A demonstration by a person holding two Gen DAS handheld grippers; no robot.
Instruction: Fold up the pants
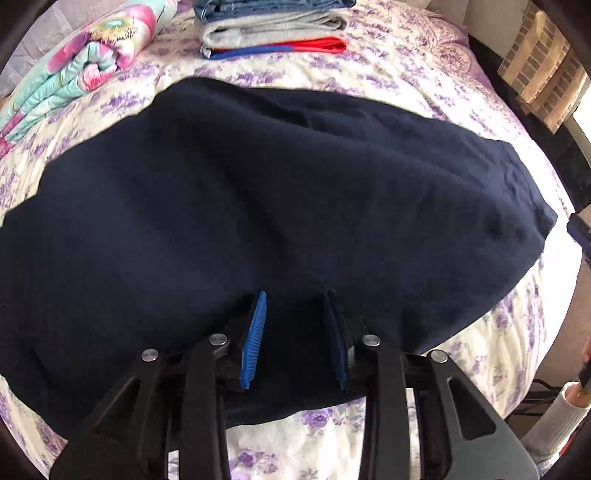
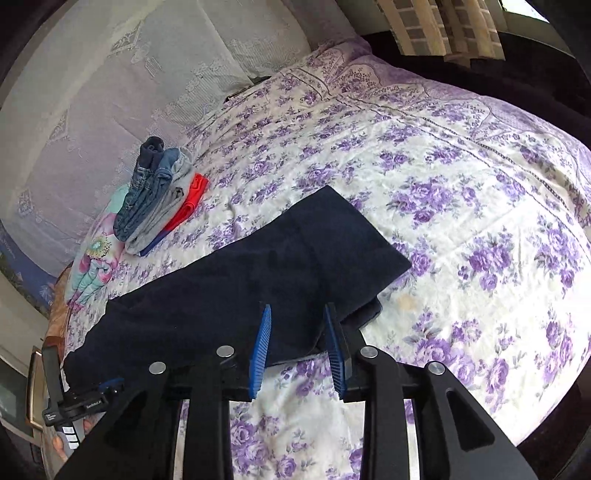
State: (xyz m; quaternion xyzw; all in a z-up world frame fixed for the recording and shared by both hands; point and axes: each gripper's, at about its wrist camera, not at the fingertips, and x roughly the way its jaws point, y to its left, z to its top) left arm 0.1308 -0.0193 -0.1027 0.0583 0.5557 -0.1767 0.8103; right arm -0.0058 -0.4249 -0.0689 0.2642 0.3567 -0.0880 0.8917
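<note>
Dark navy pants point(image 1: 258, 206) lie flat across the floral bedspread point(image 1: 498, 332), folded lengthwise. My left gripper point(image 1: 295, 295) is open, its blue pads point(image 1: 255, 339) just over the pants' near edge, holding nothing. In the right wrist view the pants point(image 2: 258, 280) run from lower left to the middle of the bed. My right gripper point(image 2: 297, 308) is open over the near corner of the pants' right end, holding nothing. The left gripper point(image 2: 74, 402) shows at that view's lower left, at the pants' other end.
A stack of folded clothes point(image 1: 273, 29), jeans, grey and red-blue, sits behind the pants and also shows in the right wrist view point(image 2: 159, 195). A rolled floral quilt point(image 1: 74, 74) lies at the far left. The bed's right edge point(image 1: 546, 229) drops off to the floor.
</note>
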